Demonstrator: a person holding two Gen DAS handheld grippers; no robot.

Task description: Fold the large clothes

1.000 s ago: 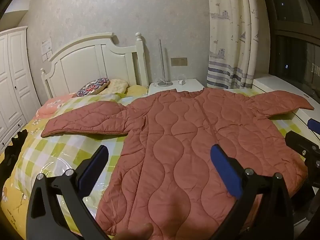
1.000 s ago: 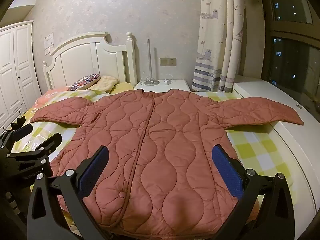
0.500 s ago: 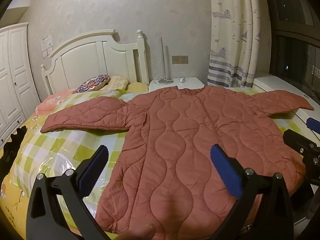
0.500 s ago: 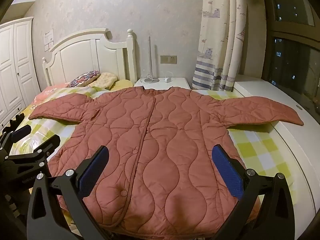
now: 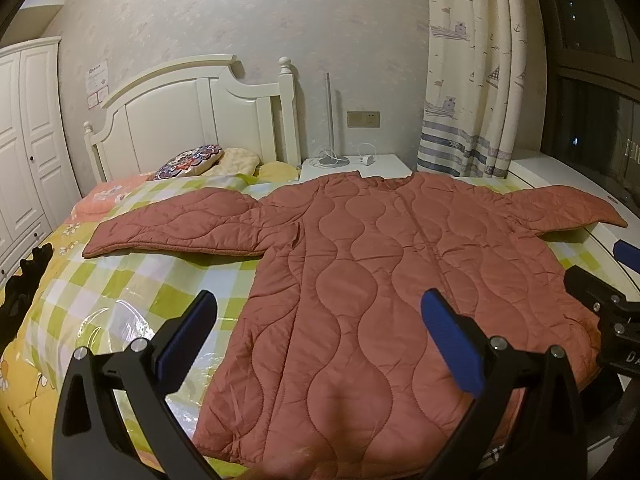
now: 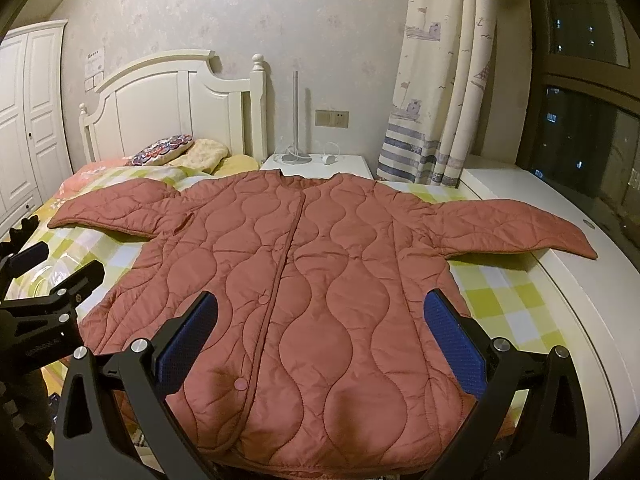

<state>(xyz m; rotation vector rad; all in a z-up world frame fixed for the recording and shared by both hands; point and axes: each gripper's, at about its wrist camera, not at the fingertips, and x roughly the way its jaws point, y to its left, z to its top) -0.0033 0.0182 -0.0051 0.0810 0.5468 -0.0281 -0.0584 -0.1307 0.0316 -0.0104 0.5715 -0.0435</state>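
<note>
Rust quilted coat (image 6: pixel 320 280) flat on checked bedspread (image 6: pixel 504 304), sleeves outspread, beyond wide-spread right claw (image 6: pixel 320 336)

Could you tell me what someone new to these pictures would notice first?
A big rust-red quilted jacket lies flat, front up, sleeves spread, across the checked bed. Both the left gripper and the right gripper hang open over its hem. Behind stand a white headboard and a boat-print curtain.
</note>
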